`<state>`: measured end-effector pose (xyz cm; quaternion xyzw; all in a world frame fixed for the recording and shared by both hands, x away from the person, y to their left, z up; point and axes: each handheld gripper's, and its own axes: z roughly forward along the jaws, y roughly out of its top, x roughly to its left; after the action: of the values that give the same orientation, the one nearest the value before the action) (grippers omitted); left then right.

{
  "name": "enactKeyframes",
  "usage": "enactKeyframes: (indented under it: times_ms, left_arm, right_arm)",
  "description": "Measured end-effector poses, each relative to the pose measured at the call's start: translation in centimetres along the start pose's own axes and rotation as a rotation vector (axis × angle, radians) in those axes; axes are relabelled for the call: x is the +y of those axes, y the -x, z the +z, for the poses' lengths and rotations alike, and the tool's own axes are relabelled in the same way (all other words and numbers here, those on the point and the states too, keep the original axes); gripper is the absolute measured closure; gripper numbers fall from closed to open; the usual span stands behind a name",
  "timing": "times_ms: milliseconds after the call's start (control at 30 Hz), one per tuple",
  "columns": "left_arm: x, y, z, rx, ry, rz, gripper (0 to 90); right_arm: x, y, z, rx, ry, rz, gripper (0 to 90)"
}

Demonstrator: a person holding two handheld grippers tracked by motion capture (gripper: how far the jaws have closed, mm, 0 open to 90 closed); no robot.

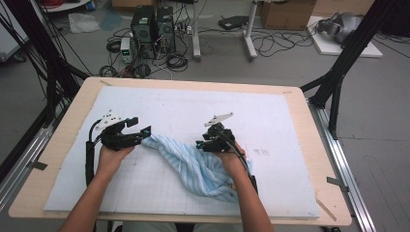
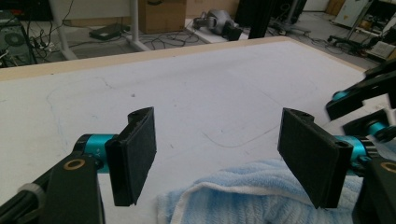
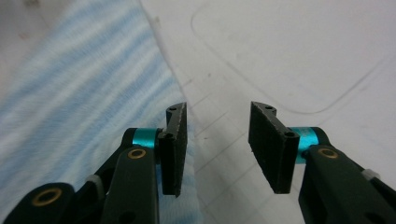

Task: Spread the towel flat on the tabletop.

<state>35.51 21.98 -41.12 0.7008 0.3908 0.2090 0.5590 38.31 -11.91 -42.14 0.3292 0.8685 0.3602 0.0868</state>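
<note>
White foam board point(image 1: 270, 116) with a faint grid covers the wooden table point(image 1: 316, 159); cables and computer cases lie on the floor beyond. A light-blue striped towel point(image 1: 193, 164) lies bunched in a diagonal band between the two tongs, probably gathered this way so each end can be taken and drawn flat.

Left gripper point(image 1: 142, 131): jaws wide apart, pads clear of the cloth. The towel's white-hemmed corner point(image 2: 219, 196) lies just below and between them, ready to be pinched.

Right gripper point(image 3: 217, 140): jaws partly apart, nothing between them. The towel's edge runs just beside its left pad point(image 3: 175, 144); bare board lies under the gap.
</note>
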Motion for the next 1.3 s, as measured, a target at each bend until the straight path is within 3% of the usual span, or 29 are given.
enactKeyframes:
  times_ms: [67, 133, 167, 200, 267, 333, 467, 500, 567, 600, 667, 767, 800, 833, 900, 933, 1000, 1067, 1200, 1300]
  left_arm:
    - [0.0, 0.0, 0.0, -0.001, -0.002, 0.001, 28.5]
    - [-0.1, 0.0, 0.0, -0.001, -0.004, 0.002, 28.5]
    - [-0.1, 0.0, 0.0, -0.001, -0.004, 0.002, 28.5]
    - [-0.1, 0.0, 0.0, 0.002, -0.006, 0.0, 28.5]
    - [-0.1, 0.0, 0.0, 0.001, -0.005, -0.001, 28.5]
    - [-0.1, 0.0, 0.0, 0.0, -0.002, -0.002, 28.5]
    - [-0.3, 0.1, 0.1, -0.003, -0.005, -0.002, 28.5]
    - [-0.4, 0.2, 0.2, -0.003, -0.003, -0.008, 28.5]
    - [-0.5, 0.2, 0.3, -0.003, -0.009, -0.007, 28.5]
    - [-0.5, 0.2, 0.3, -0.003, -0.008, -0.008, 28.5]
    - [-0.5, 0.2, 0.2, -0.007, -0.008, -0.006, 28.5]
    - [-0.5, 0.3, 0.1, -0.008, -0.001, -0.005, 28.5]
    - [-0.5, 0.3, 0.1, -0.008, -0.001, -0.005, 28.5]
    - [-0.5, 0.3, 0.1, -0.009, 0.001, -0.009, 28.5]
    - [-0.5, 0.3, 0.1, -0.012, 0.001, -0.012, 28.5]
    - [-0.6, 0.5, 0.3, -0.015, -0.001, -0.01, 28.6]
    - [-0.6, 0.5, 0.3, -0.018, 0.0, -0.011, 28.6]
    - [-0.7, 0.7, 0.6, -0.025, -0.006, -0.003, 28.7]
    - [-0.8, 1.2, 1.1, -0.038, -0.007, -0.007, 29.0]
    - [-0.8, 1.4, 1.3, -0.042, -0.005, -0.006, 29.0]
  right_arm:
    - [0.1, -0.2, 1.3, 0.027, -0.049, -0.005, 58.7]
    - [0.1, -0.6, 1.9, 0.082, -0.056, -0.008, 57.7]
    - [0.1, -0.6, 1.9, 0.082, -0.056, -0.008, 57.7]
    - [0.2, -1.2, 2.2, 0.141, -0.056, -0.038, 54.2]
    - [0.2, -1.9, 2.4, 0.18, -0.065, -0.069, 48.8]
    - [0.2, -2.6, 2.5, 0.159, -0.074, -0.095, 45.0]
    - [0.3, -3.1, 2.5, 0.125, -0.083, -0.114, 46.5]
    - [0.2, -3.2, 2.5, 0.126, -0.082, -0.133, 55.1]
    - [0.3, -3.6, 2.2, 0.18, -0.102, -0.181, 82.6]
    - [0.4, -3.7, 2.1, 0.171, -0.102, -0.2, 83.7]
    - [0.6, -3.7, 1.5, 0.139, -0.069, -0.215, 84.2]
    - [0.9, -3.1, -0.4, 0.079, 0.055, -0.207, 84.3]
    - [0.9, -3.1, -0.4, 0.079, 0.055, -0.207, 84.3]
    - [1.1, -2.5, -1.9, 0.011, 0.135, -0.196, 84.2]
    - [1.2, -2.3, -2.4, -0.018, 0.156, -0.181, 84.2]
    - [1.1, -1.3, -4.0, -0.104, 0.234, -0.148, 84.1]
    - [0.8, -0.5, -5.3, -0.166, 0.304, -0.107, 84.1]
    - [0.6, 0.0, -6.5, -0.235, 0.36, -0.099, 84.2]
    - [0.4, 0.8, -8.8, -0.354, 0.454, -0.065, 84.2]
    - [0.7, 1.3, -9.5, -0.367, 0.469, -0.044, 84.2]
